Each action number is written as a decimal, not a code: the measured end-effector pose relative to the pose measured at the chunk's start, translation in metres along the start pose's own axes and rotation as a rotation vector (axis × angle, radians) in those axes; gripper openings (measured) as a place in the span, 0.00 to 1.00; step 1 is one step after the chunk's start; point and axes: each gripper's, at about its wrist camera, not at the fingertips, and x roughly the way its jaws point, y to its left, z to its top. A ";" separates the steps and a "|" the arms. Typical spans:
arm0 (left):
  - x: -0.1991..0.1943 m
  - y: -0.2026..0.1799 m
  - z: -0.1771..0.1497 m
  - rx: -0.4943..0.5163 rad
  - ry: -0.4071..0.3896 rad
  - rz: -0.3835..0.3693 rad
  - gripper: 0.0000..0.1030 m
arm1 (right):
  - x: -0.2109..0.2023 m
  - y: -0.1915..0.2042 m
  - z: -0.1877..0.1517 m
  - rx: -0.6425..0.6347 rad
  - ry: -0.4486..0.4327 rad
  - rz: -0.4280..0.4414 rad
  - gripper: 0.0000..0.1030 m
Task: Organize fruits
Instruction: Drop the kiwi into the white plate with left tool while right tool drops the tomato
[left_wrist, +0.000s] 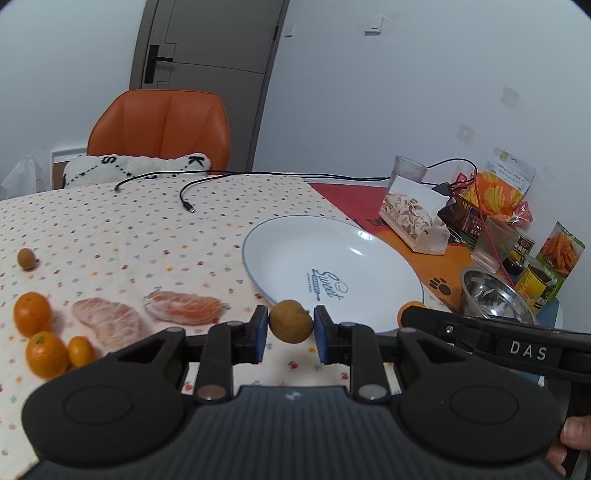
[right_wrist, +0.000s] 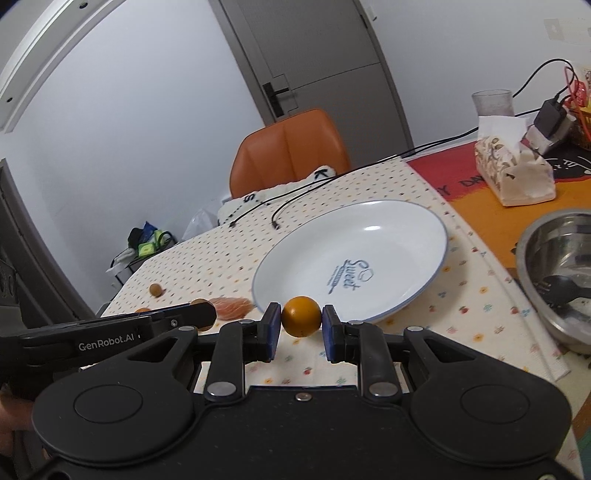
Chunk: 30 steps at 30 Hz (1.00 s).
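Though partly behind the jaws, plate (left_wrist: 295, 258) rim near-edge hidden.

right hand-held gripper (right_wrist: 301, 328) clamping small orange (right_wrist: 301, 316), plate (right_wrist: 406, 221) beyond

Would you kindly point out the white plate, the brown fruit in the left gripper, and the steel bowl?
white plate (left_wrist: 295, 254): left wrist view, bare inner surface.
brown fruit (left_wrist: 290, 322): left wrist view, middle of its skin.
steel bowl (right_wrist: 524, 243): right wrist view, near rim.
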 end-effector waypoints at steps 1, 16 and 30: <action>0.003 -0.002 0.001 0.004 0.000 -0.001 0.24 | 0.000 -0.003 0.001 0.001 -0.003 -0.002 0.22; 0.051 -0.016 0.013 0.029 0.044 0.012 0.24 | 0.014 -0.023 0.009 0.016 -0.018 -0.069 0.22; 0.065 -0.029 0.013 0.090 0.045 0.039 0.28 | 0.021 -0.037 0.008 0.042 -0.019 -0.088 0.22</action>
